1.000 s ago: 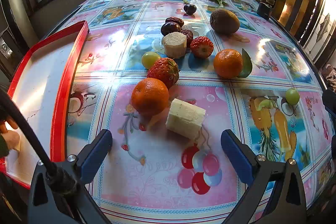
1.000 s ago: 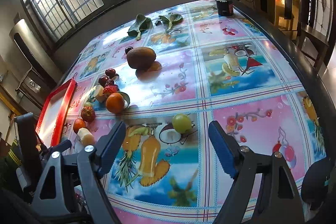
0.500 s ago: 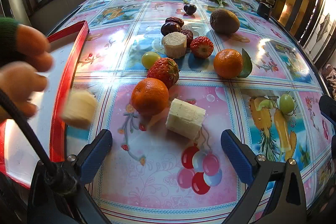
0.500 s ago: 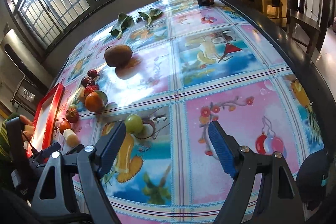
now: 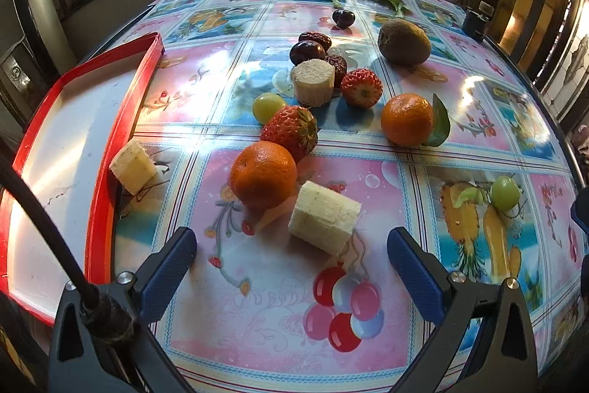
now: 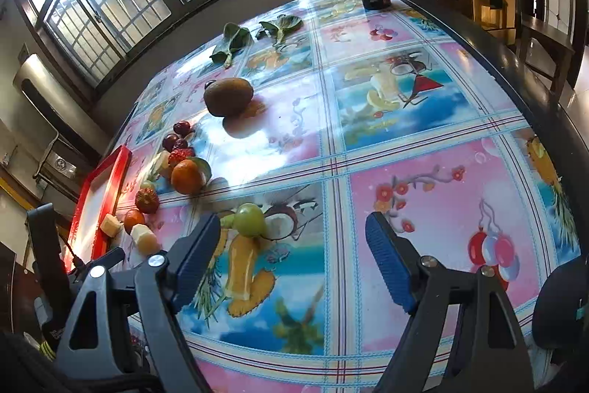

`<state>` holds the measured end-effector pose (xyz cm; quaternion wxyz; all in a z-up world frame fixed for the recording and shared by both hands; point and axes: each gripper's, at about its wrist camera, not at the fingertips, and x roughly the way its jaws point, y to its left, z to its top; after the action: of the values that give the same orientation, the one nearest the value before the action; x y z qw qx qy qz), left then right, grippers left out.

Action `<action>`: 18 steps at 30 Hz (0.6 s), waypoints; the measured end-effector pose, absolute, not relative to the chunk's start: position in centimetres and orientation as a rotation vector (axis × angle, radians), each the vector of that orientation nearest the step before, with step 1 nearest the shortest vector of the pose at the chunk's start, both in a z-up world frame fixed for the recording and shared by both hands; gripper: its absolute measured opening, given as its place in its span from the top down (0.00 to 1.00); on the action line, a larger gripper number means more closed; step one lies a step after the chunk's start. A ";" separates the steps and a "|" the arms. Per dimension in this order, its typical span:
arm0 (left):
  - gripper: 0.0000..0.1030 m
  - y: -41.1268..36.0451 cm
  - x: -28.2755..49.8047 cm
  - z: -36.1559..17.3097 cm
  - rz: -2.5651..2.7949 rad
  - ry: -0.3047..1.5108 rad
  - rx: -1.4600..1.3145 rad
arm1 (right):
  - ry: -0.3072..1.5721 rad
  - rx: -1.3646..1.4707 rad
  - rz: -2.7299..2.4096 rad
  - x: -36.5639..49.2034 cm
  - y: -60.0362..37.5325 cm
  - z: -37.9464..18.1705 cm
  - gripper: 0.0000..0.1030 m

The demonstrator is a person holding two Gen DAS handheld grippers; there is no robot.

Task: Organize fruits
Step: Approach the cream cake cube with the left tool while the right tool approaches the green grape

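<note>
Both grippers are released and hold nothing. The left gripper [image 5: 291, 258] hovers before a banana piece [image 5: 324, 217] that touches an orange [image 5: 263, 174]. Another banana chunk [image 5: 132, 166] leans on the red tray's rim [image 5: 110, 150]. The right gripper [image 6: 292, 247] has a green grape [image 6: 251, 220] just ahead of its left finger.

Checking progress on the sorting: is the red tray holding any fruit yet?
Empty, as far as visible. The red tray shows only bare white floor; the nearest banana chunk sits against its rim, seemingly outside on the tablecloth. The tray's near end is cut off.
</note>
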<state>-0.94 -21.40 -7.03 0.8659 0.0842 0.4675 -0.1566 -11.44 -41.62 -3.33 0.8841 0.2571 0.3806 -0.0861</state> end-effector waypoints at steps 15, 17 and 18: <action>0.06 -22.2 -3.7 -1.6 -0.361 0.902 0.231 | 0.732 0.475 -0.182 -14.2 -41.1 -0.9 0.21; 0.05 -22.0 -4.7 0.1 -0.369 0.853 0.229 | 0.722 0.452 -0.189 -14.4 -41.0 -0.4 0.21; 0.04 -21.8 -5.0 0.8 -0.371 0.839 0.222 | 0.718 0.443 -0.192 -14.5 -40.9 -0.2 0.21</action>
<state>-4.98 -21.85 0.84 0.8906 0.1070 0.4041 -0.1789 -14.47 -40.94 -0.16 0.9078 0.2146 0.3481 -0.0932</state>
